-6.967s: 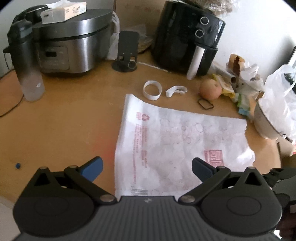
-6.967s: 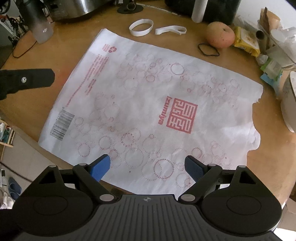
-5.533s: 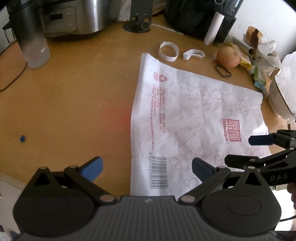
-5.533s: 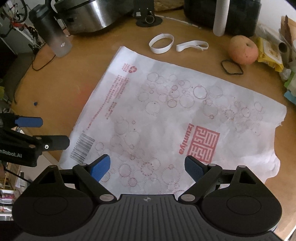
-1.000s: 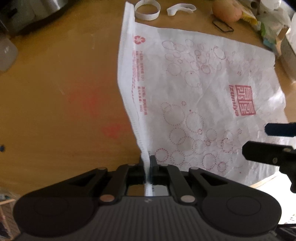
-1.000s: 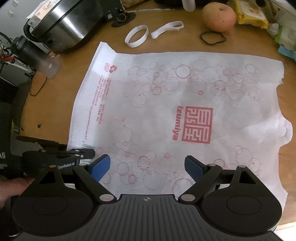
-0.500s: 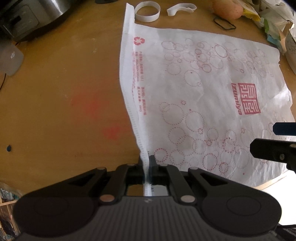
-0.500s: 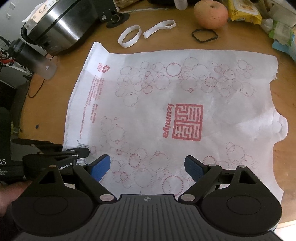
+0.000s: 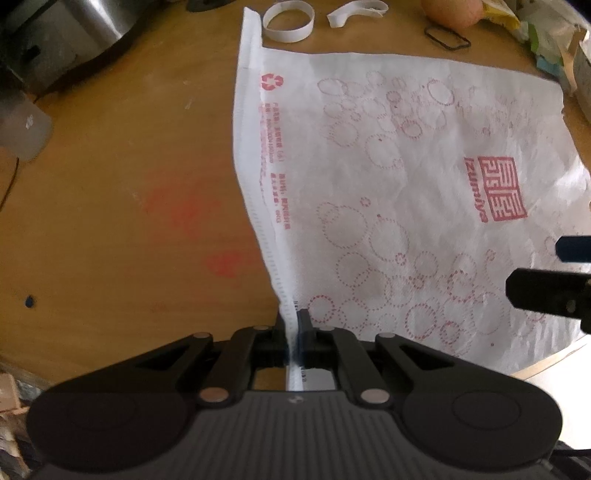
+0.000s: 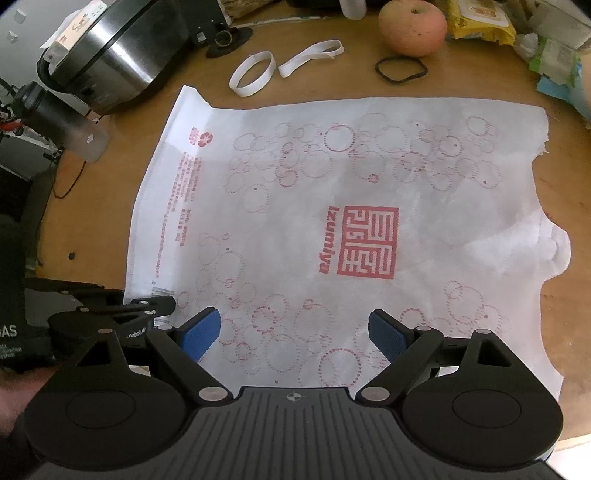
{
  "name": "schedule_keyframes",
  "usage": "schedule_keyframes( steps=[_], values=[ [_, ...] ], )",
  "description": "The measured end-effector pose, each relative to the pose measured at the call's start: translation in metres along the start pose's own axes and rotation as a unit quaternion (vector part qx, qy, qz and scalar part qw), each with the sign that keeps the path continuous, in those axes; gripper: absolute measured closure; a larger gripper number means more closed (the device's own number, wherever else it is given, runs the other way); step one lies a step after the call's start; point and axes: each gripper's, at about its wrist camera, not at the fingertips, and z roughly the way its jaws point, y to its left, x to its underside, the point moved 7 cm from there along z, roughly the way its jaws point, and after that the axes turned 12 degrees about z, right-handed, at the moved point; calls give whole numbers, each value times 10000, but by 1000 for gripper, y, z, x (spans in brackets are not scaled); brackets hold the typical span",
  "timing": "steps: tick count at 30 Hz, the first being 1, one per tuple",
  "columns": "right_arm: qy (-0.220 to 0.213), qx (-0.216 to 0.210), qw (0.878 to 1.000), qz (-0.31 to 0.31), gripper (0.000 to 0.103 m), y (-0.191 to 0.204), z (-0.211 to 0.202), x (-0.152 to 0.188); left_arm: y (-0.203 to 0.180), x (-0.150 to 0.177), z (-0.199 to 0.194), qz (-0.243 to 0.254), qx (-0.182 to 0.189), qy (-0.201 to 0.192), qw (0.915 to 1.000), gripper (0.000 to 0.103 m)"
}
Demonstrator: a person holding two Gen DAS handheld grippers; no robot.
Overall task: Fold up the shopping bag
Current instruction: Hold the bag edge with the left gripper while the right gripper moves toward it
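— Where is the shopping bag lying right now?

— I'm seeing it spread flat and unfolded on the wooden table, print side up. Taking the red square logo as my landmark: the stitched bottom seam is running along the side far to the logo's left, and the cut-out handle end is lying to the logo's right. The bag's long axis is running left to right through that logo.

— And what are the claws doing?

— I'm holding the left gripper clenched on the bag's near seam corner, the one below and far left of the logo; the white seam is rising straight out from between its fingers, lifted a little off the table there. The right gripper I'm keeping released, blue pads spread wide, hovering over the bag's near edge directly below the logo. Whether it is touching the fabric I cannot tell.

— So which relation matters for the coming move?

— I'm judging it is this: the near long edge is stretching from my left claw's corner past the logo's underside toward the handle end, and only the seam corner is being held. The right claw is nearer the free stretch below and to the right of the logo, so it is better placed to take that edge. Folding either across or along the logo's line seems possible from here.

— Anything crowding it?

— Two white loops and an apple are sitting beyond the far edge, above the logo.
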Motion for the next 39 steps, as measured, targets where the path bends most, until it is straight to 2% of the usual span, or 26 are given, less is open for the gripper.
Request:
schedule_keyframes(
  steps=[5,7,8,11,17,22,24,25,34,39],
  values=[
    [-64,68,9999,140,14,-13,-6,-4,-7,-5,-3,213,-399,118,9989,102],
    [-93,91,9997,192,14,-18,-8,-6,-14,-9,-4,385,-684,200,9967,103],
    [-115,108,9996,229,14,-22,-10,-7,-22,-12,-4,556,-977,296,9932,103],
    [-201,173,9990,359,14,-36,-16,-12,-36,-17,-2,929,-1519,507,9827,103],
    [-365,243,9977,508,14,-56,-27,-23,-53,-24,1,1377,-2253,810,9611,103],
    [-464,186,9974,509,14,-67,-38,-42,-65,-24,18,1629,-2676,926,9451,103],
    [-467,106,9979,445,14,-66,-42,-48,-86,-26,37,1672,-2750,912,9424,103],
    [-456,57,9981,419,14,-65,-44,-50,-91,-21,31,1665,-2753,912,9424,103],
    [-188,-564,9980,201,14,-33,-60,-57,-85,-25,31,1548,-2738,945,9445,103],
    [53,-879,9953,400,14,-7,-65,-59,-94,-22,27,1509,-2722,917,9459,103]
  ],
)
